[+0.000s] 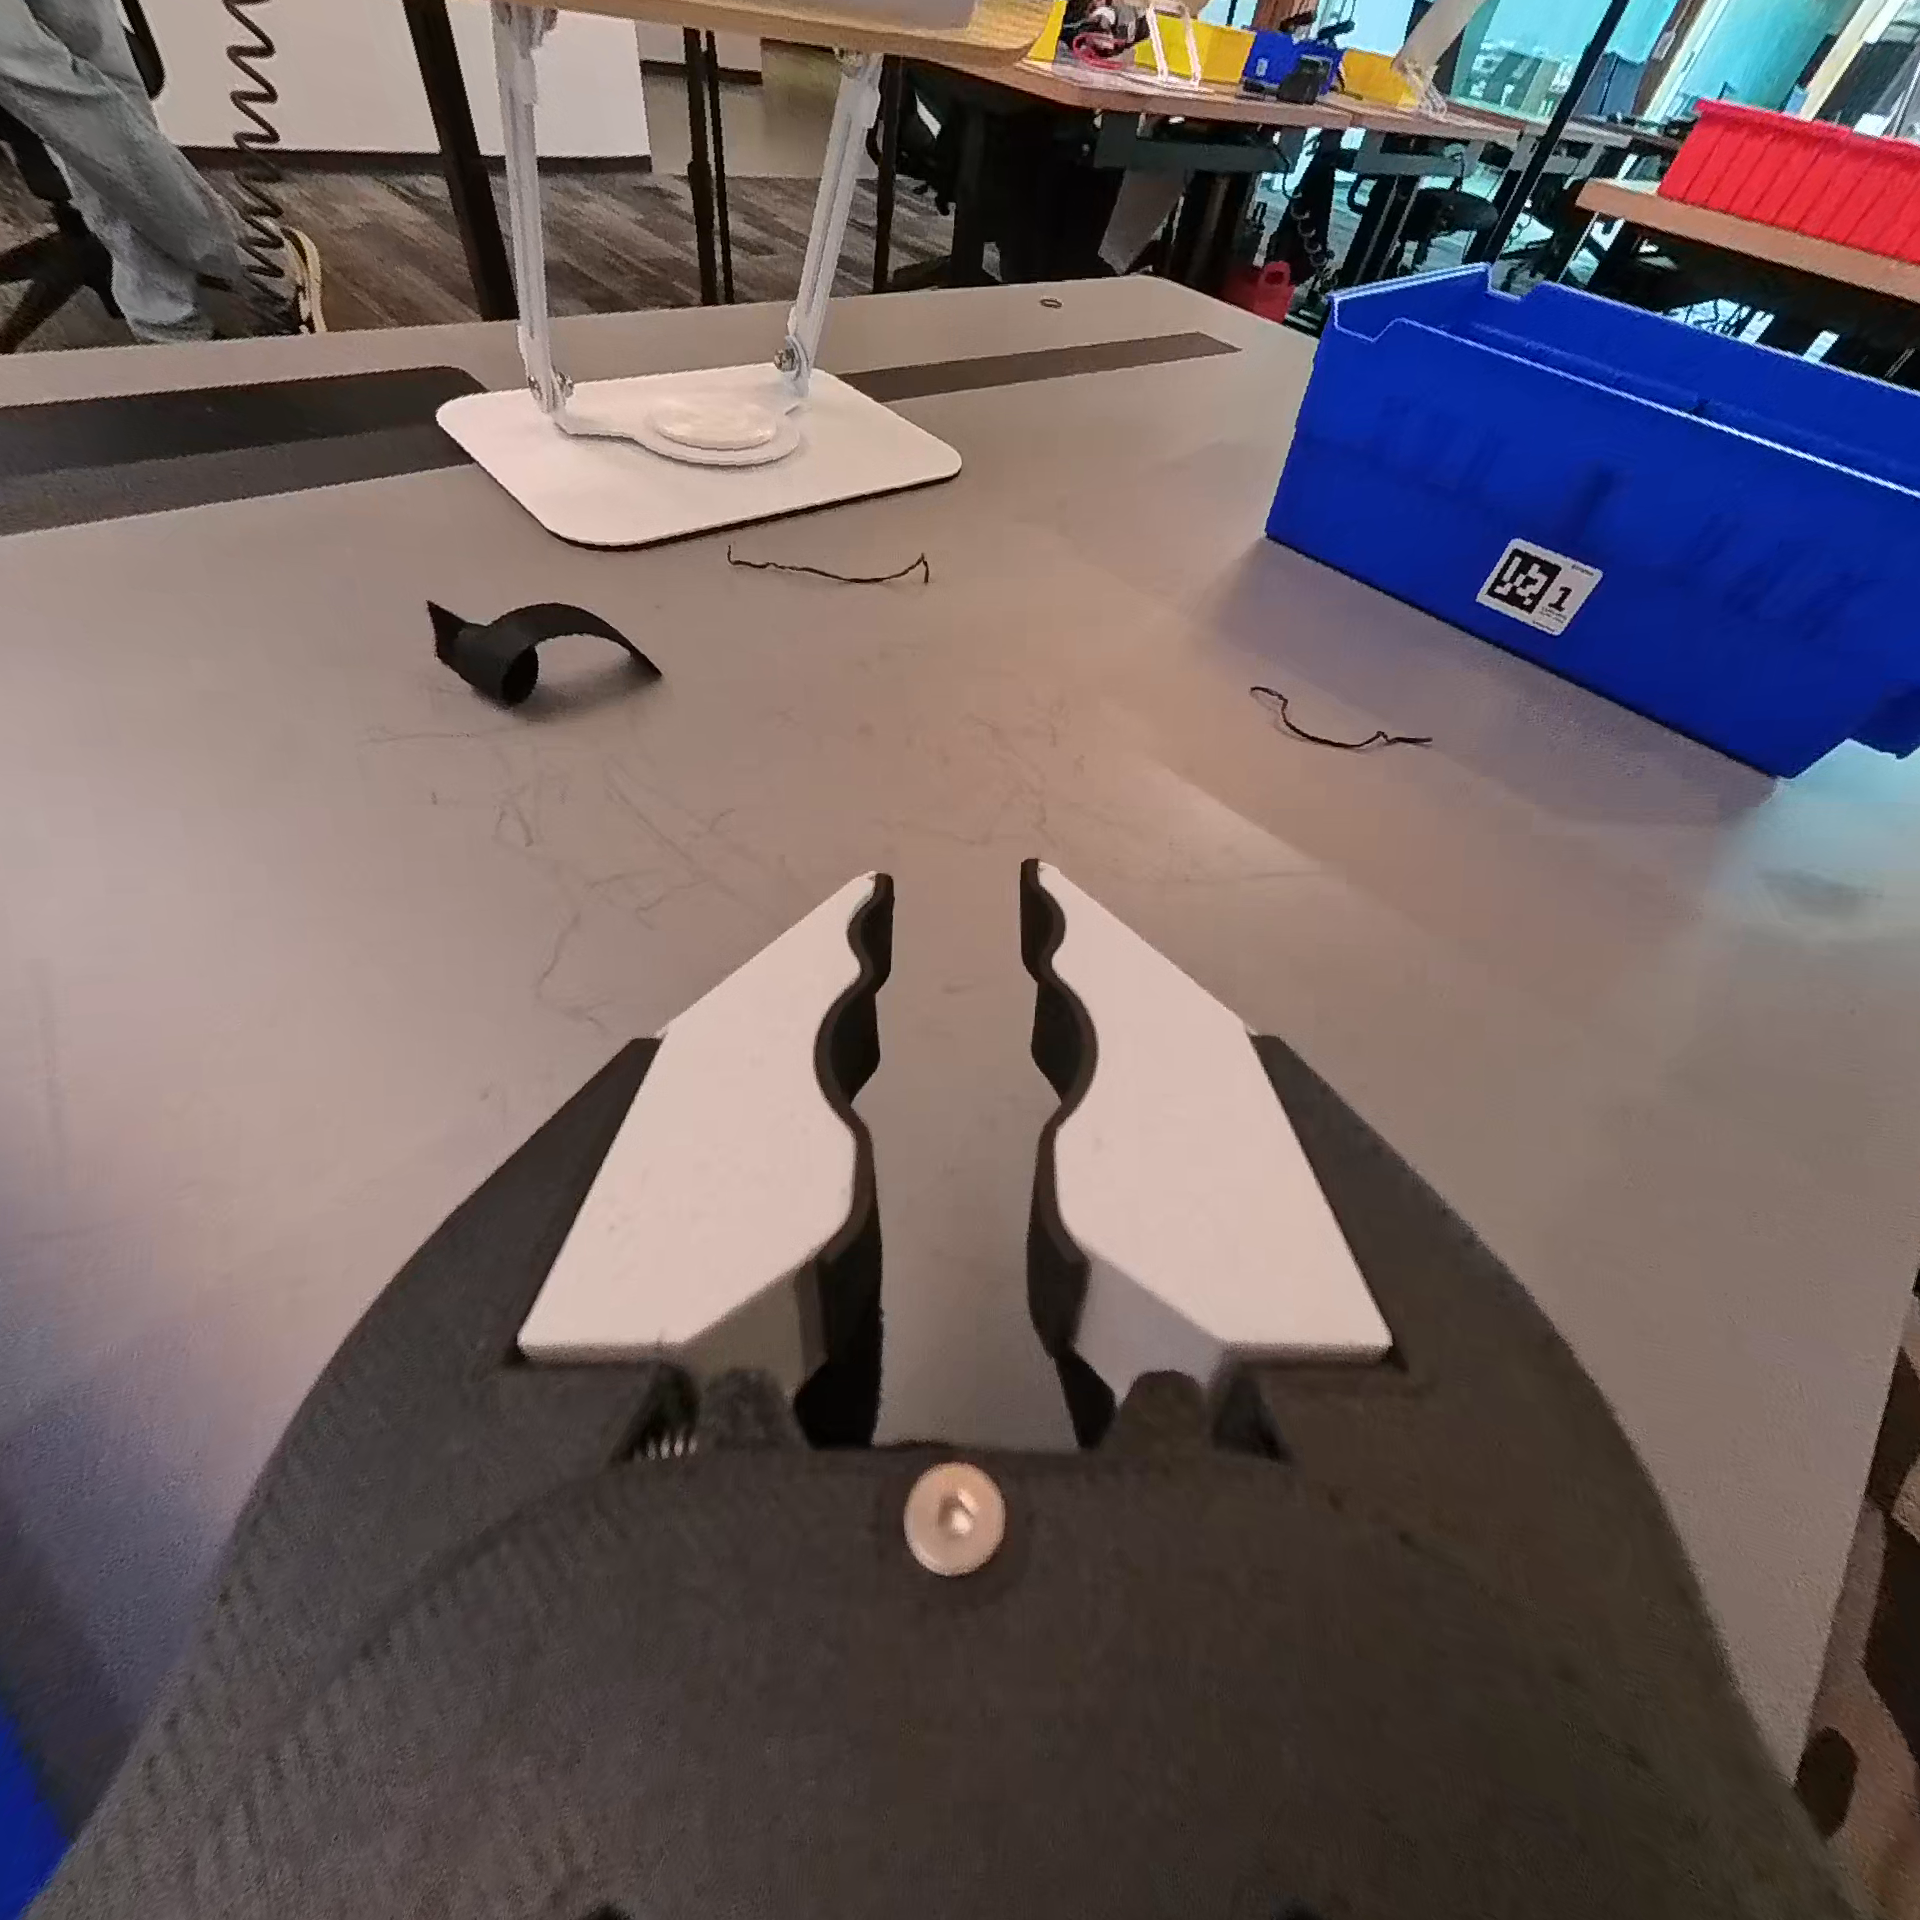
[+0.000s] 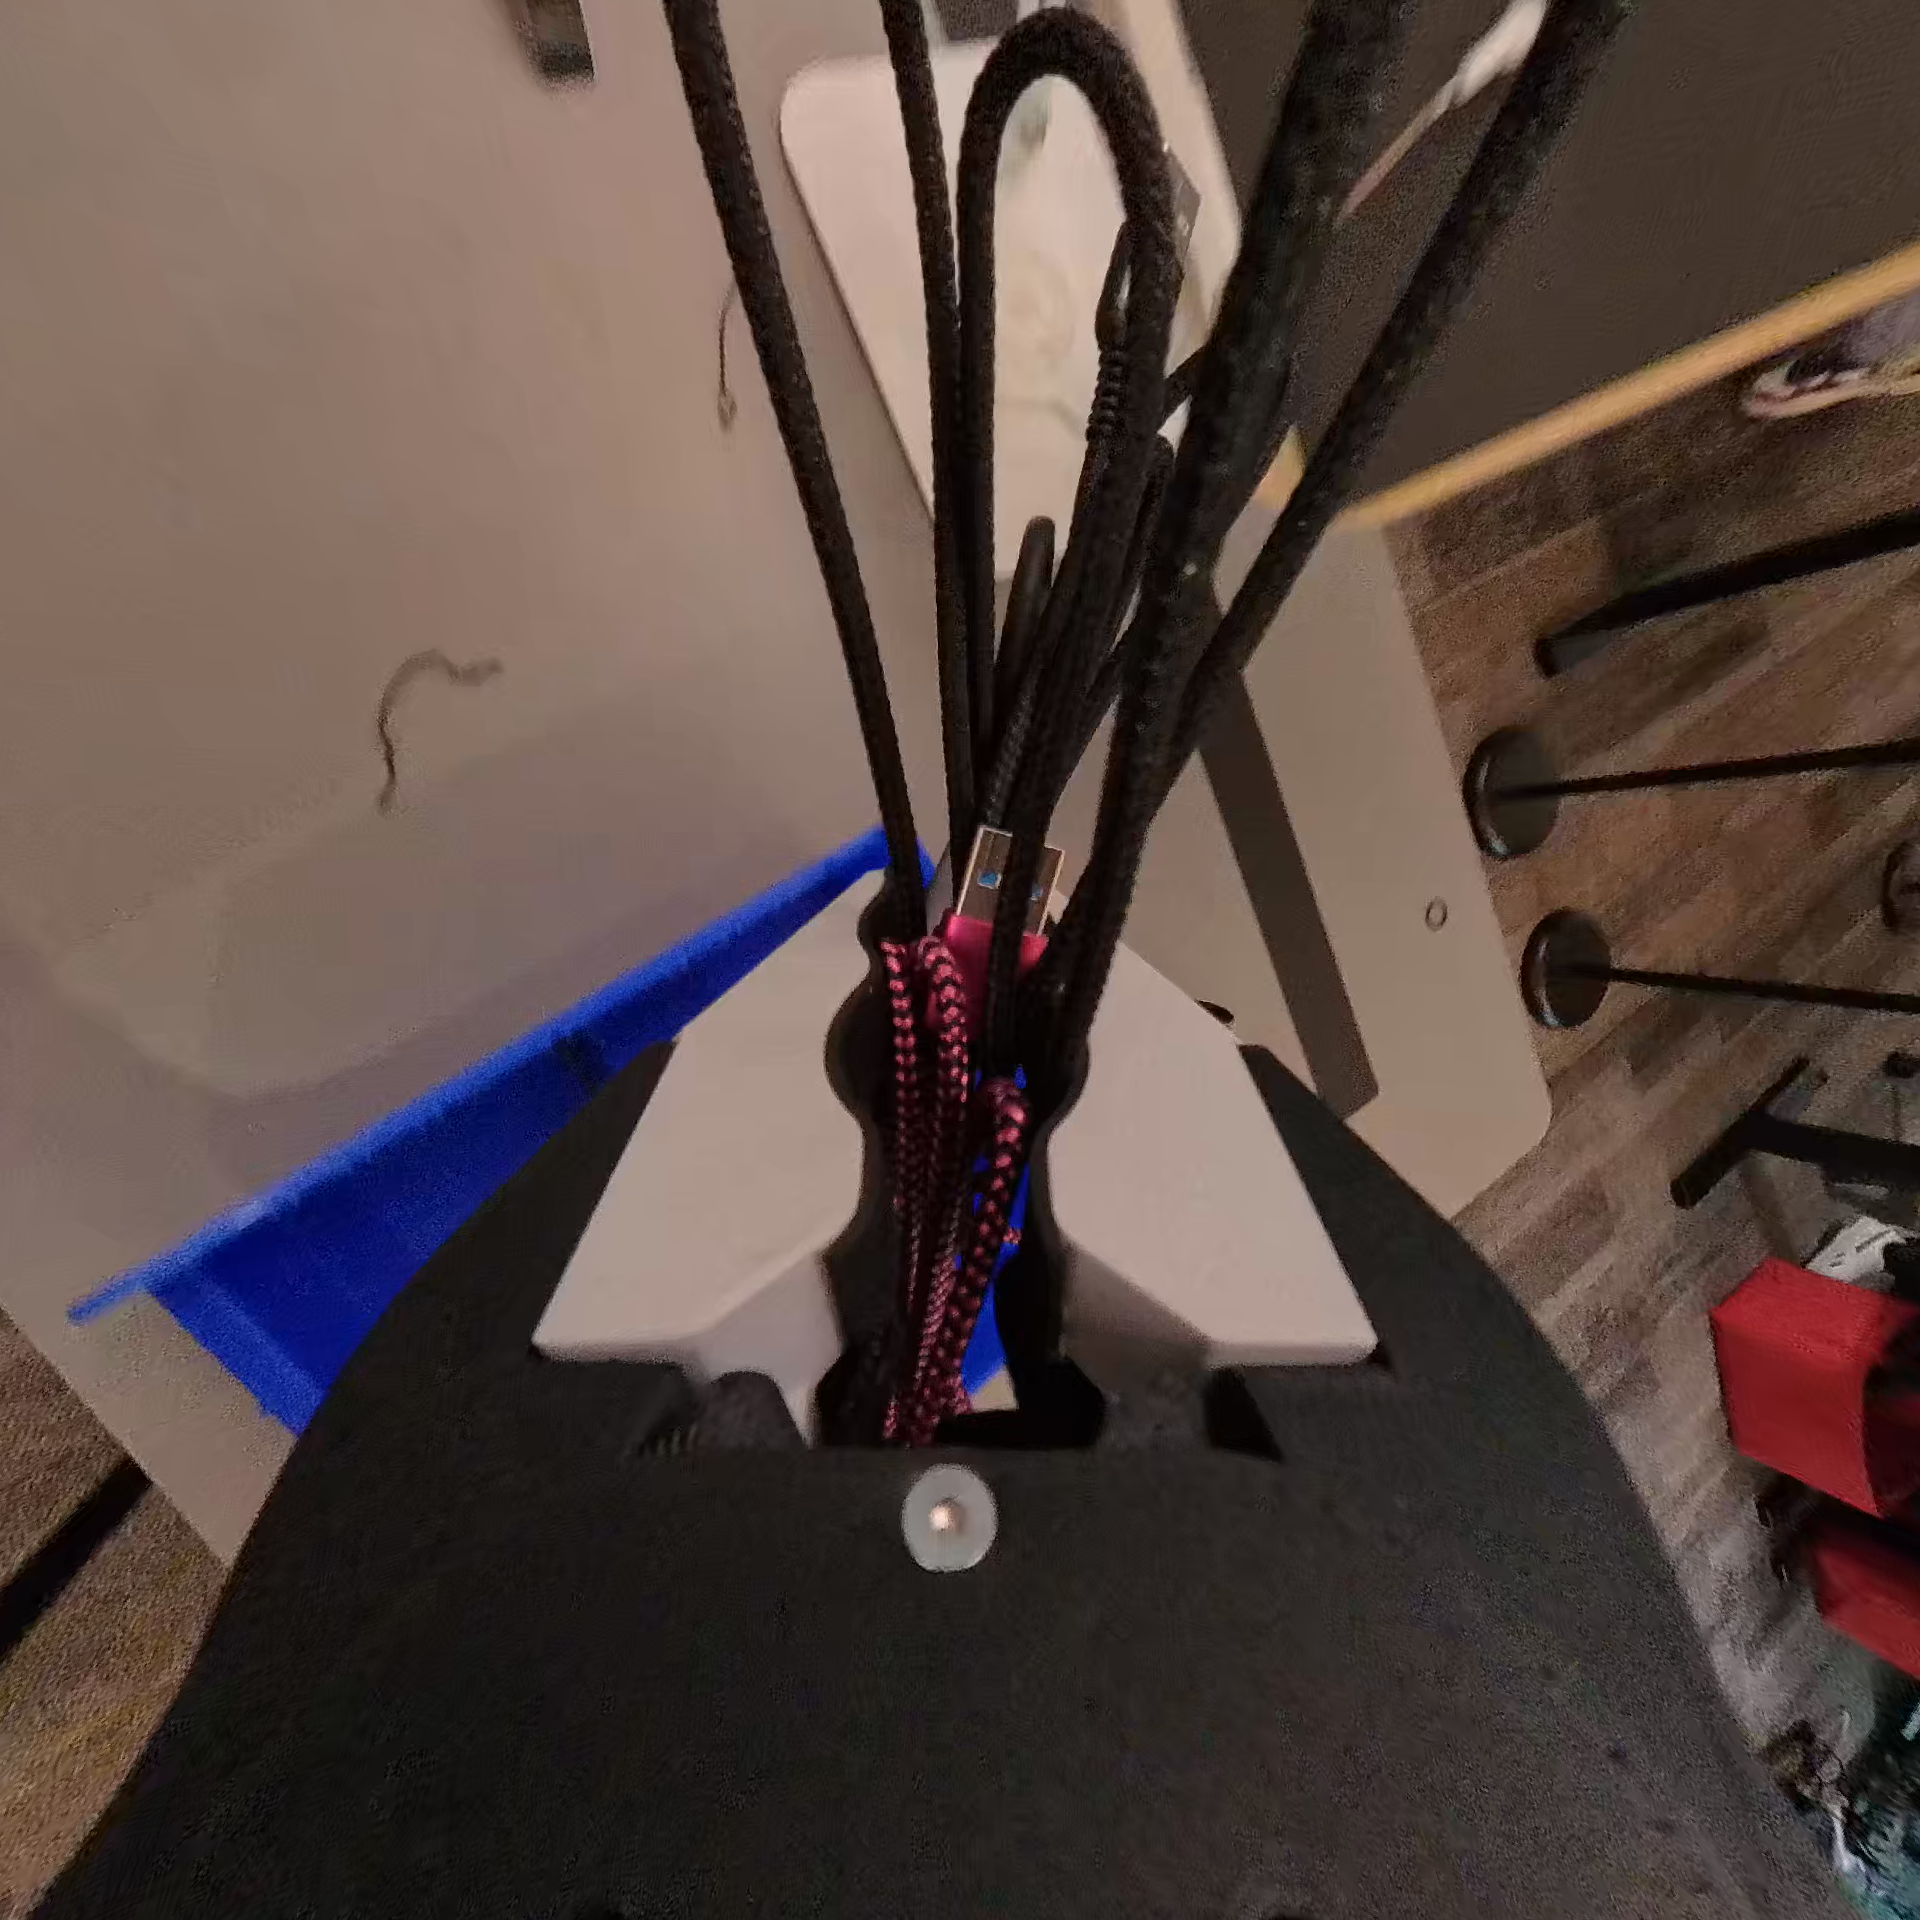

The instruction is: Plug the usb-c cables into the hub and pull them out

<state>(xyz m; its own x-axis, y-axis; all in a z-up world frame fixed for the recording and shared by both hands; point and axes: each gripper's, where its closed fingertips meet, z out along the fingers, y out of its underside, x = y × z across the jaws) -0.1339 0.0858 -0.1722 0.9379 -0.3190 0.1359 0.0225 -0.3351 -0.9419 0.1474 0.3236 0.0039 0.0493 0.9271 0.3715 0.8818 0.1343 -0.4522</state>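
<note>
A: What is held by the right gripper (image 2: 961,914)?

B: A bundle of braided cables (image 2: 1039,582) is clamped between its fingers, which are closed in on it. Several black cables and a pink-and-black braided cable (image 2: 940,1122) are gripped together, and a pink-shelled plug with a metal end (image 2: 1003,888) is seen at the fingertips (a flat, wide metal end with blue inside). The black lengths run on ahead of the gripper and out of the top of the view. The rim of a blue bin (image 2: 499,1101) is seen just below and to the left of the fingers.

A: And the left gripper (image 1: 956,878)?

B: It is held partly open above the grey table (image 1: 312,987), and nothing is gripped; bare tabletop shows between the fingers. Ahead and to the left a curled black strap (image 1: 530,649) is lying; farther ahead the white base of a stand (image 1: 707,457) is seen. The blue bin (image 1: 1579,499) is set ahead to the right, and two loose black threads (image 1: 831,569) lie on the table between. No hub can be made out in either view.
</note>
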